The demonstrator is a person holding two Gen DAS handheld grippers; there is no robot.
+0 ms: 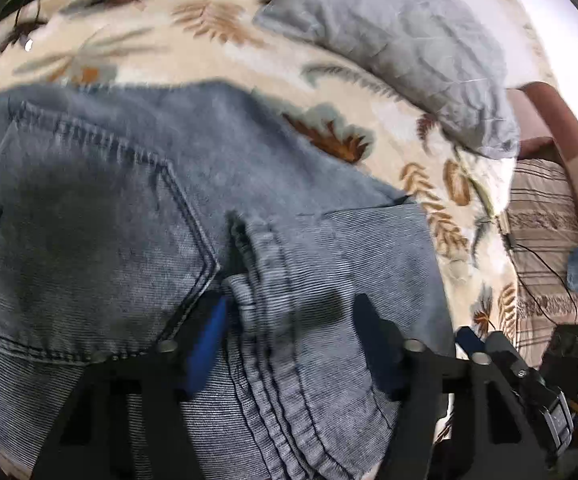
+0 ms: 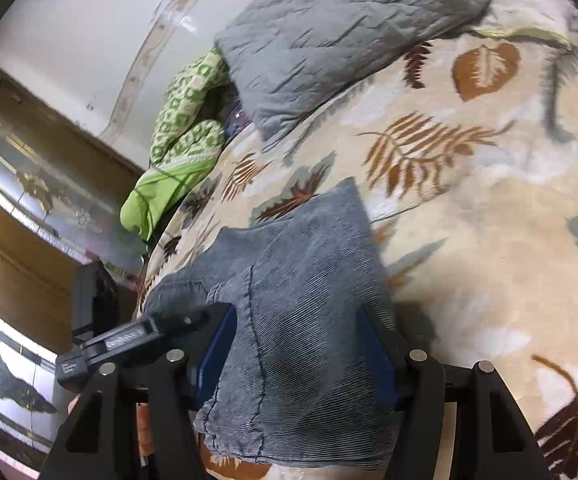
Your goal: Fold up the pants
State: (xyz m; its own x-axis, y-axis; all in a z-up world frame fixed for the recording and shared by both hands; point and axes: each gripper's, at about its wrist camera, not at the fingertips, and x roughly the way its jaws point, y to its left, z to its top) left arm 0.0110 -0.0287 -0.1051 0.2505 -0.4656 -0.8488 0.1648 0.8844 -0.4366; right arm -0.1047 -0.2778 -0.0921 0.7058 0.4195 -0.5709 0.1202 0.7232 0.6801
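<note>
I count one pair of pants, grey-blue denim with a fine ribbed weave, lying on the bed and bunched toward me. On my left wrist view one stitched back pocket shows, five-sided with double seams, and a thick layered seam ridge runs down between the fingers. My left tongs stand fairly wide, with denim filling the gap between the blue pads; I cannot tell whether they actually pinch it.

On my right wrist view the right tongs are also spread wide, a slab of the same denim lying between the pads, one dark seam running down it; again I cannot tell if it is held.

The bed cover is soft cream plush printed with brown and grey leaves. One grey quilted pillow lies beyond, and one green patterned cloth is bundled at the bed's edge by the wall.
</note>
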